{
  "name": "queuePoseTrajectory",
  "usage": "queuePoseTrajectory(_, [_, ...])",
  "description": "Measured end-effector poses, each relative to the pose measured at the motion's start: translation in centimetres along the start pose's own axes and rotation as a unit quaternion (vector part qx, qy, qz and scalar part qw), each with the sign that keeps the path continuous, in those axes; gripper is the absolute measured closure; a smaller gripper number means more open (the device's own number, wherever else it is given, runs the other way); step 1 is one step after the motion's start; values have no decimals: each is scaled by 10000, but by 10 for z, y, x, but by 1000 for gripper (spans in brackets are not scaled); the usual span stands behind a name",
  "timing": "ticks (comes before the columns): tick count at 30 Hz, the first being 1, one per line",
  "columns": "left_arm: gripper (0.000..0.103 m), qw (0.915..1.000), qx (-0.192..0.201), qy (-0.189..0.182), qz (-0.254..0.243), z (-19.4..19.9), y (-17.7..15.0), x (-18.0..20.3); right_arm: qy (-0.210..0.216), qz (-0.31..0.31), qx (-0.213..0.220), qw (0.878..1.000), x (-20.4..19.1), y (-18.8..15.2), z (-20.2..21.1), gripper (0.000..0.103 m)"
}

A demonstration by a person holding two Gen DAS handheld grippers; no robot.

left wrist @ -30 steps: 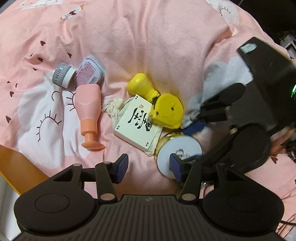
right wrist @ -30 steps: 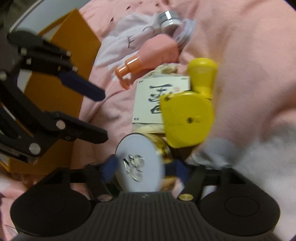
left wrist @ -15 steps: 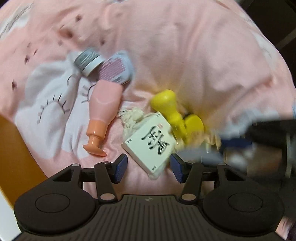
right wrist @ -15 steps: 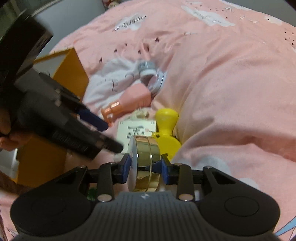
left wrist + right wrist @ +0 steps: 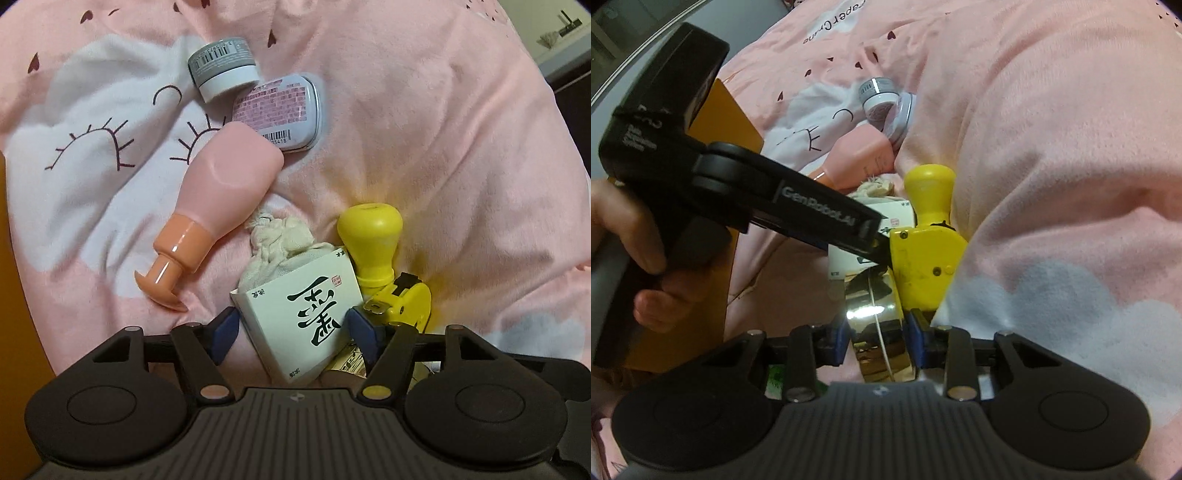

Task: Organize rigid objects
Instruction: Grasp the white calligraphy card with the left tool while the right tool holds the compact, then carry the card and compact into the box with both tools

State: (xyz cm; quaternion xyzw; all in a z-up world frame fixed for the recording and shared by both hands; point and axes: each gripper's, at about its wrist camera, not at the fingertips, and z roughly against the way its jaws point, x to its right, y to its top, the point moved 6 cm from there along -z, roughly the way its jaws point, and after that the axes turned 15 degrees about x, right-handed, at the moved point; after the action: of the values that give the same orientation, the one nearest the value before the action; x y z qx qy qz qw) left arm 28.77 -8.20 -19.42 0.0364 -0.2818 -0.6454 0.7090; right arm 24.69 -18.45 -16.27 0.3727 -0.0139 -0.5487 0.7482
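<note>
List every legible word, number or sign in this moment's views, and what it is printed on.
"GenRobot.AI": on the arm of the black left gripper.
"PaperCrane": on the pink plush blanket.
"35418": under the barcode on the flat rounded tin with the pink label; its other text is too small.
A large black brush-style character on the white card box: I cannot read it.
Barcode digits on the small grey-and-white jar: too blurred.
</note>
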Motion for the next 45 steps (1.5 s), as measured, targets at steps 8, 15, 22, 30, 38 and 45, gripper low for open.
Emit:
queuePoseTrajectory(8, [60,9943,567,-392,-812,46,-11,6,-90,-89,39,9999,0,-3,12,71])
queuePoseTrajectory(15, [61,9827,1045,-769,-1325,68,-18,20,-277,-437,170,9985,5,-8,18,69])
queuePoseTrajectory(22, [62,9902,946,-764,-691,51,-4,28,-223,-710,323,9967,8,-11,15,70])
queuePoseTrajectory(30, [67,9927,928,-573,-511,45,-7,23,-109,-782,405,9961,9,-12,12,69])
queuePoseTrajectory(38, [73,9903,1149,-488,-617,77,-7,18,-99,-559,503,9971,-2,-12,23,72])
queuePoseTrajectory(45, [73,9874,1365,-428,-671,109,-10,8,-134,-378,702,9967,-19,-3,41,75])
